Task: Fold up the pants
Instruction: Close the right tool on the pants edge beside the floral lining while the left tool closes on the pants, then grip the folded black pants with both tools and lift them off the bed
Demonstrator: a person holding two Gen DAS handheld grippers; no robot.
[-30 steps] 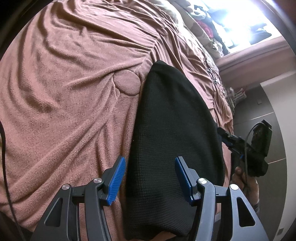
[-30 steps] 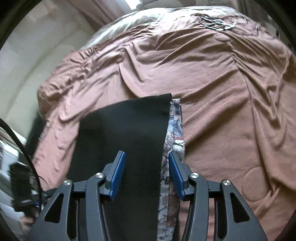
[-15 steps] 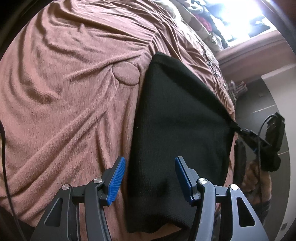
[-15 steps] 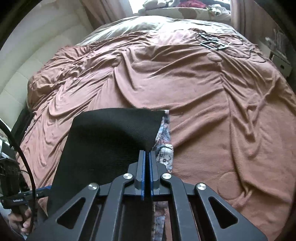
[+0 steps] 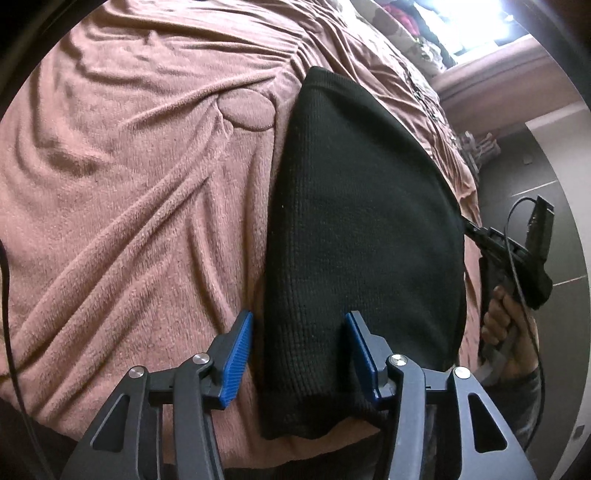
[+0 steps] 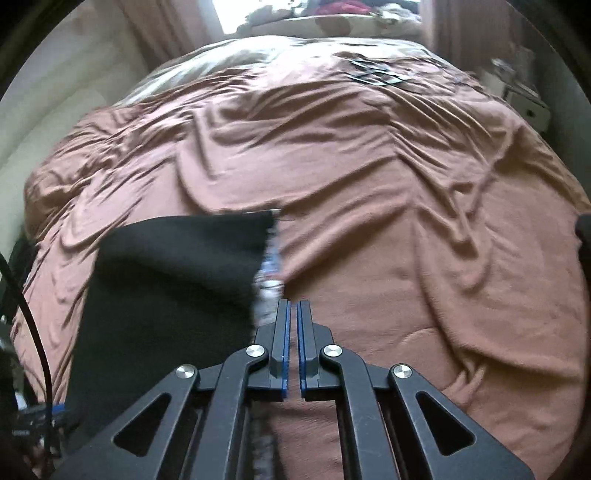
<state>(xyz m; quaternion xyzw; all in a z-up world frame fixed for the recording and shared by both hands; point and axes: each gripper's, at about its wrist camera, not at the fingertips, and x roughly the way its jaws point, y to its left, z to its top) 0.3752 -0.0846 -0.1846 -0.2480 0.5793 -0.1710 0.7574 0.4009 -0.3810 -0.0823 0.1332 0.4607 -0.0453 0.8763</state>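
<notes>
Black knit pants (image 5: 362, 221) lie lengthwise on a brown blanket (image 5: 129, 184). My left gripper (image 5: 298, 321) hangs over their near end. Its jaws are closing, with the pants' left edge between the blue pads and neither pad pressing on it. In the left wrist view my right gripper (image 5: 474, 230) bites the pants' right edge, which is drawn out to a point. A hand (image 5: 498, 321) holds that gripper. In the right wrist view the right gripper (image 6: 291, 306) is shut at the edge of the pants (image 6: 166, 288), beside a strip of patterned lining (image 6: 271, 266).
The wrinkled blanket (image 6: 388, 184) covers the whole bed. A pale wall (image 6: 55, 92) runs along its left side. Cluttered things lie under a bright window (image 5: 461, 22). Grey floor (image 5: 554, 221) shows past the bed's right edge. A black cable (image 5: 5, 295) hangs at the left.
My right gripper went from open astride the pants' edge to shut on it, then shifted a little sideways; the edge is now drawn to a point. The left jaws narrowed slightly.
</notes>
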